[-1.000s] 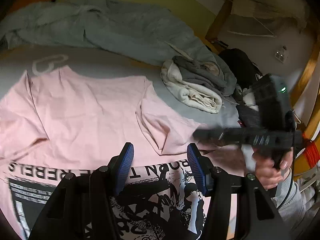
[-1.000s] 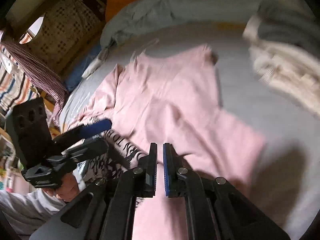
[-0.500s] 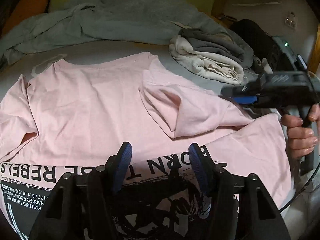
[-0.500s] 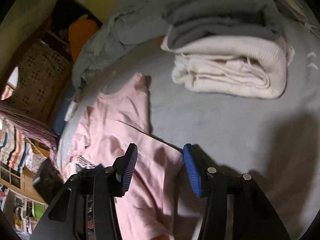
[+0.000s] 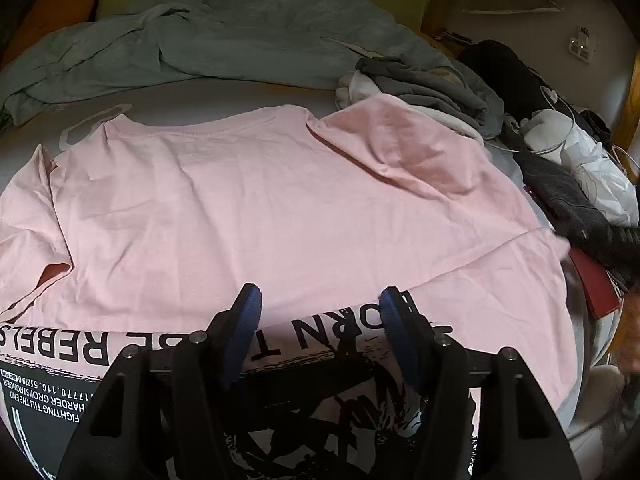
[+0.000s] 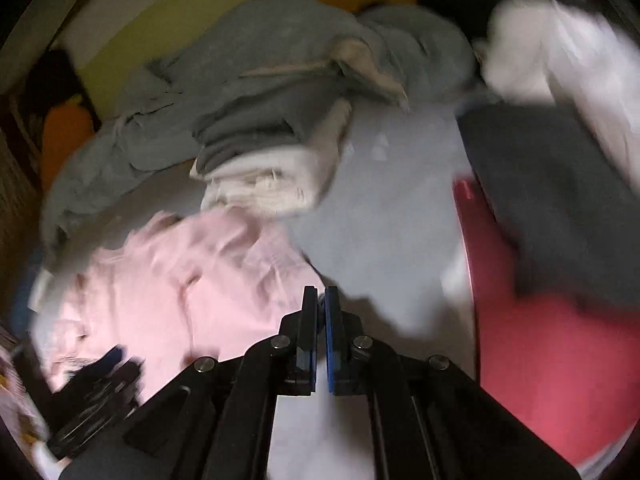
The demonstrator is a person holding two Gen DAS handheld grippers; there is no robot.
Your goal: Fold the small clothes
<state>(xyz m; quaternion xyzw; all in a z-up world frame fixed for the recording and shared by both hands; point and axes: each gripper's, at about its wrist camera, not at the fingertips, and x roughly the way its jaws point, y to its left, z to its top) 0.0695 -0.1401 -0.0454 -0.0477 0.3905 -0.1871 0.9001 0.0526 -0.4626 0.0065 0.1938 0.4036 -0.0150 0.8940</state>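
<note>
A pink T-shirt lies back-up on the grey bed, its hem folded up so the black print shows. My left gripper hovers open over that folded edge, with cloth below it and nothing pinched. The shirt's right sleeve lies spread out flat. The right wrist view is blurred. There my right gripper is shut at the right edge of the pink T-shirt, and I see no cloth between its pads. The left gripper shows as a dark blur at the lower left.
A crumpled blue-grey blanket fills the back of the bed. A stack of folded grey and cream clothes sits behind the sleeve. Dark and white items and a flat red thing crowd the right side.
The right sleeve, folded in over the shirt before, now lies spread out. The right gripper opened, shut again, and swung right, out of the left wrist view. The left gripper sank slightly.
</note>
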